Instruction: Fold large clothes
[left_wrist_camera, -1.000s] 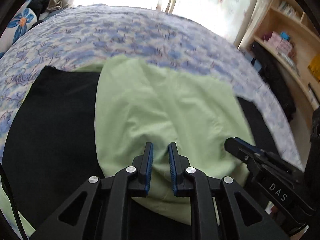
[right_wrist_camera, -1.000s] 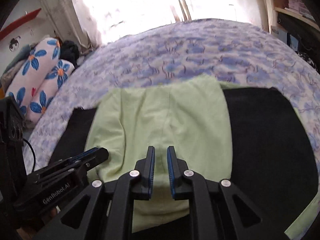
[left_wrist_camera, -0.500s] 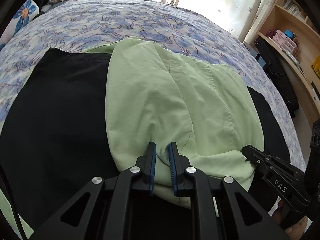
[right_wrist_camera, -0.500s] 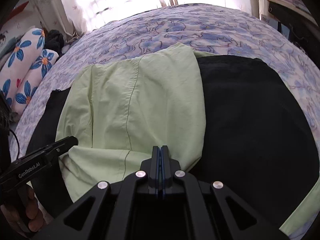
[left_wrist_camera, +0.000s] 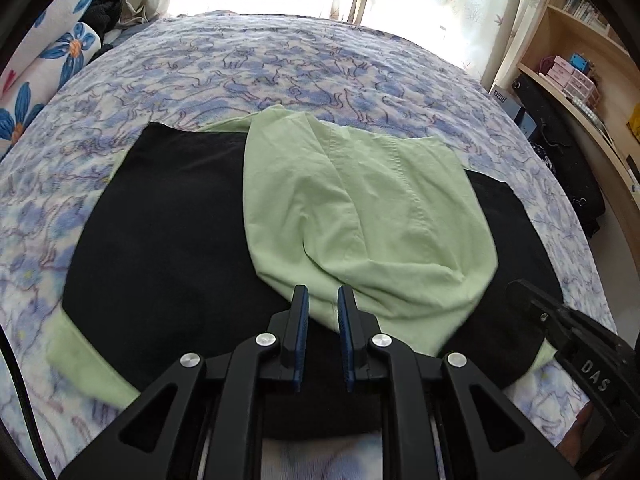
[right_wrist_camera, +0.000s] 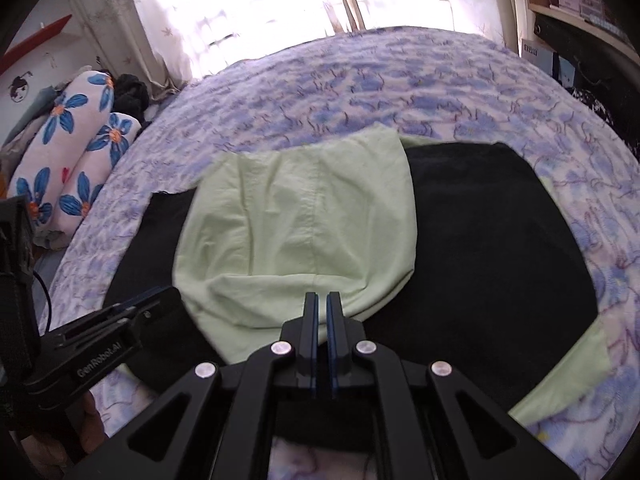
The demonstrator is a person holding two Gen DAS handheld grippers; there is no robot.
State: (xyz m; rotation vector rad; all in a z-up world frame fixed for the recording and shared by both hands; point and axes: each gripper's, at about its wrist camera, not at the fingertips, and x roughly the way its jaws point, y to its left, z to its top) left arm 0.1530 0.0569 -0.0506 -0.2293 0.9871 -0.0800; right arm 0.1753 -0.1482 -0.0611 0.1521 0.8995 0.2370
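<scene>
A light green garment (left_wrist_camera: 360,208) (right_wrist_camera: 304,216) lies folded over a wide black cloth (left_wrist_camera: 168,220) (right_wrist_camera: 488,232) on the bed. Green corners stick out from under the black cloth at its near left and near right. My left gripper (left_wrist_camera: 322,296) is shut on the garment's near edge, with a fold of green fabric filling the narrow gap between its pads. It also shows at the lower left of the right wrist view (right_wrist_camera: 160,294). My right gripper (right_wrist_camera: 322,300) is shut on the same near edge further right, and it shows at the right of the left wrist view (left_wrist_camera: 520,288).
The bed has a blue flowered sheet (left_wrist_camera: 320,64), with bare sheet beyond the clothes. Flowered pillows (right_wrist_camera: 68,152) and a dark bundle lie at the far left. Wooden shelves (left_wrist_camera: 580,80) and a black bag (left_wrist_camera: 568,160) stand along the right. Bright curtains hang behind the bed.
The right gripper's jaws closed on the green edge. Both grippers then drew back and rose, and the garment's near edge came with them. More of the bed shows now.
</scene>
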